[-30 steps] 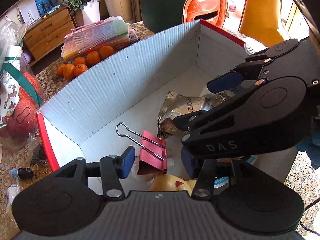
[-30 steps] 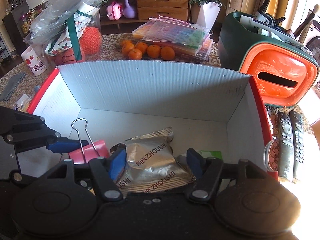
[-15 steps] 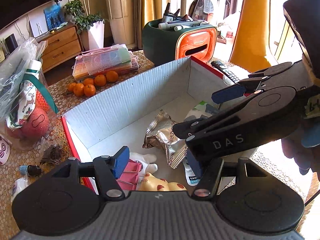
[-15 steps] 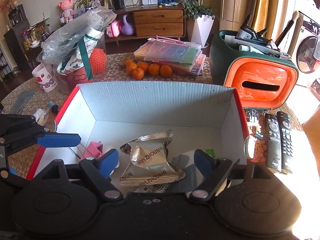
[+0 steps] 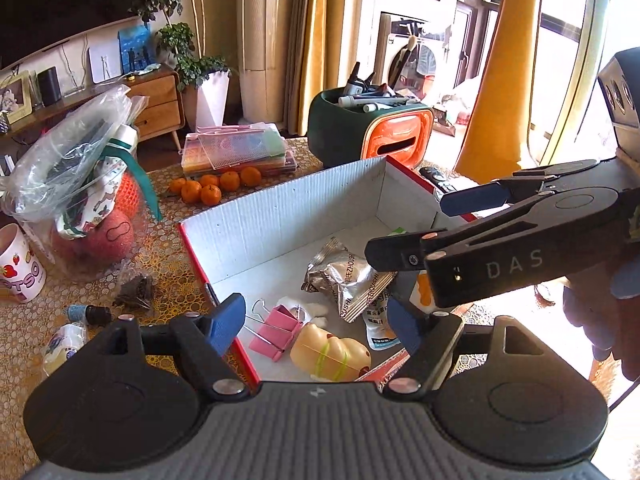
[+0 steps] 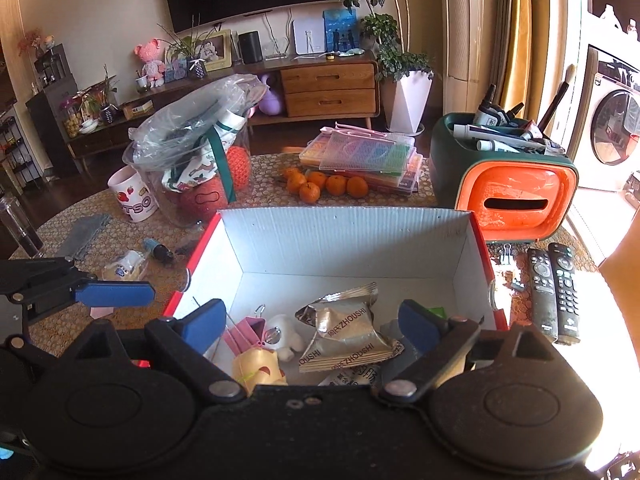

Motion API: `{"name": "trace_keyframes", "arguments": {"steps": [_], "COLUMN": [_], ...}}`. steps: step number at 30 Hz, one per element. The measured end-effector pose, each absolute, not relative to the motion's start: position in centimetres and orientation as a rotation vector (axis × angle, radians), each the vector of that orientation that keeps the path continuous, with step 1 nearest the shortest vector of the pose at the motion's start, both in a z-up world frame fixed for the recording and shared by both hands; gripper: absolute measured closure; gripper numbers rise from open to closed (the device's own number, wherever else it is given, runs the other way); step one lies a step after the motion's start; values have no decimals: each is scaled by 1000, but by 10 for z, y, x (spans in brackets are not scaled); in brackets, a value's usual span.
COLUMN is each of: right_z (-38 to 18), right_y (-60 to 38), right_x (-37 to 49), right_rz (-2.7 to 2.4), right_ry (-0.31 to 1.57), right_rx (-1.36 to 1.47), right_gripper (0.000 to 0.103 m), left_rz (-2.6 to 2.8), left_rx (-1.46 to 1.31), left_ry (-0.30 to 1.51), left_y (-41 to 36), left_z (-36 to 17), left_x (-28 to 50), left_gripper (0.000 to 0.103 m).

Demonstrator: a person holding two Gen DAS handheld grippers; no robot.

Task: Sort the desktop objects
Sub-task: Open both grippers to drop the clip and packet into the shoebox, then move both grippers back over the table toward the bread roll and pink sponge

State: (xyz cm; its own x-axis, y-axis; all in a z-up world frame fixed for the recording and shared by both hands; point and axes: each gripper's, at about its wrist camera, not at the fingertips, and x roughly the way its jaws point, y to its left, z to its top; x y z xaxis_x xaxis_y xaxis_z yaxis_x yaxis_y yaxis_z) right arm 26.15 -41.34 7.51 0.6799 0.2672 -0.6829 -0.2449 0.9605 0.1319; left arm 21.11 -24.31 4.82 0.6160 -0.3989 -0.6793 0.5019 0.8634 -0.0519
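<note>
Box (image 6: 352,236) holds pink clip (image 5: 276,330) and snack bag (image 6: 344,334) | my left tongs (image 5: 316,322) and right tongs (image 6: 312,320) above it, both widening, empty | next: lift clear of box rim before reaching out.

Both tools are showing the same matte black plastic build. The left gripper (image 5: 312,322) is wearing blue pads on its fingertips (image 5: 228,320), with silver pivot screws sitting behind them and two round embossed discs flanking a ribbed grey centre panel. The right gripper (image 6: 312,326) is carrying matching blue pads, silver screws and triangular cut-outs in its arms; from the side, white "DAS" lettering is running along its body.
</note>
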Motion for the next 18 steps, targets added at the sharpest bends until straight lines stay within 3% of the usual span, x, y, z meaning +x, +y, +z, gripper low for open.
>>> {"name": "trace_keyframes", "arguments": {"steps": [8, 18], "right_z": [90, 94], "right_y": [-388, -361], "right_x": [224, 191], "right_rz": [307, 305], "right_ry": [658, 585], "right_rx": [4, 78], "right_gripper": [1, 1], "left_rz": [-482, -432], "left_rx": [94, 82], "left_ry": [693, 639], "left_y": [-206, -164], "left_z": [58, 49], "left_x": [188, 157], "left_gripper": [20, 13]}}
